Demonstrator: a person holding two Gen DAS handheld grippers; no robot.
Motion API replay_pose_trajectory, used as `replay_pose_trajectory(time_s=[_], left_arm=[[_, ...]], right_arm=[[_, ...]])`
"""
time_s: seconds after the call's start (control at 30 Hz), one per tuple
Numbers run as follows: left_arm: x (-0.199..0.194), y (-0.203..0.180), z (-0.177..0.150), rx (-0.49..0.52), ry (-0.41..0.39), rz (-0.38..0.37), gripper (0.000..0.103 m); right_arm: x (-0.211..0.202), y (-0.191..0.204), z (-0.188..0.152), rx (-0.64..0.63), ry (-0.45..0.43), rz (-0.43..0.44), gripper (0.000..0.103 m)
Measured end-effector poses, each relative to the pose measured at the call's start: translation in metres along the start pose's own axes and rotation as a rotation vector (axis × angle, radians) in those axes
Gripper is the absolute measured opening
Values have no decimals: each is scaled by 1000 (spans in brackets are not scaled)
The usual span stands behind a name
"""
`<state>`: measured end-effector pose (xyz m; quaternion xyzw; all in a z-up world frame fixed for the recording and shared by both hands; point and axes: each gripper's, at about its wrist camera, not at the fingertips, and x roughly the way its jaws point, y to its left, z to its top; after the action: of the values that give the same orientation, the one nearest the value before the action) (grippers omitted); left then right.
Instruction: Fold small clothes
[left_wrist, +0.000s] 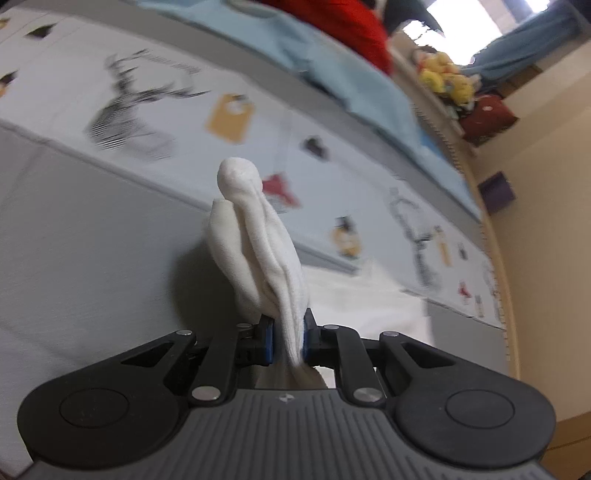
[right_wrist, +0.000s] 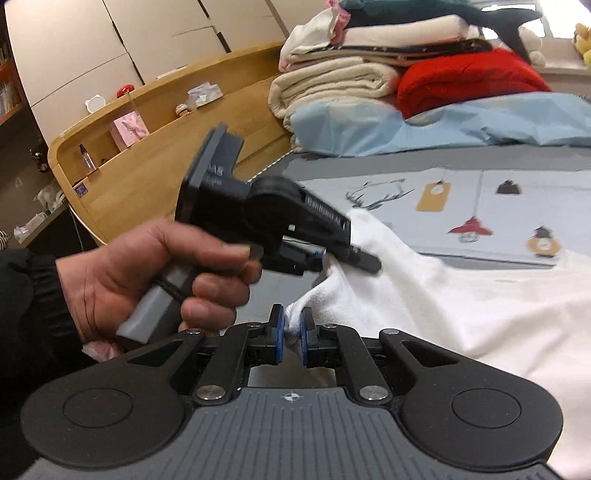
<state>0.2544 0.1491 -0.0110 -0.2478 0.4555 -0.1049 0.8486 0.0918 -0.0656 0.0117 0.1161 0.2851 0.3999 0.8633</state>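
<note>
A small white garment (right_wrist: 461, 295) lies spread on the bed's printed sheet (right_wrist: 517, 177). My left gripper (left_wrist: 288, 341) is shut on a bunched fold of the white garment (left_wrist: 258, 240), which stands up in front of the fingers. In the right wrist view the left gripper (right_wrist: 325, 258) sits just ahead, held by a hand, pinching the garment's upper left edge. My right gripper (right_wrist: 291, 338) is shut on a corner of the same garment close below it.
A stack of folded blankets (right_wrist: 332, 81), a red bundle (right_wrist: 469, 81) and a light blue sheet (right_wrist: 443, 125) lie at the bed's far end. A wooden headboard shelf (right_wrist: 147, 147) with small items stands to the left. A beige wall (left_wrist: 546, 221) runs along the bed's right side.
</note>
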Motion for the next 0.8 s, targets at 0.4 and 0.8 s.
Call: replay_pose_trajectory(time_s=[0.4,0.8], left_arm=[[82,-197,-31,159,28,-138,15],[93,-210,-41,166,75,-186,37]], right_arm=[[-154,-108,-4,105,-137,-304,8],[-172,-200,-50,326,114,-709,10]])
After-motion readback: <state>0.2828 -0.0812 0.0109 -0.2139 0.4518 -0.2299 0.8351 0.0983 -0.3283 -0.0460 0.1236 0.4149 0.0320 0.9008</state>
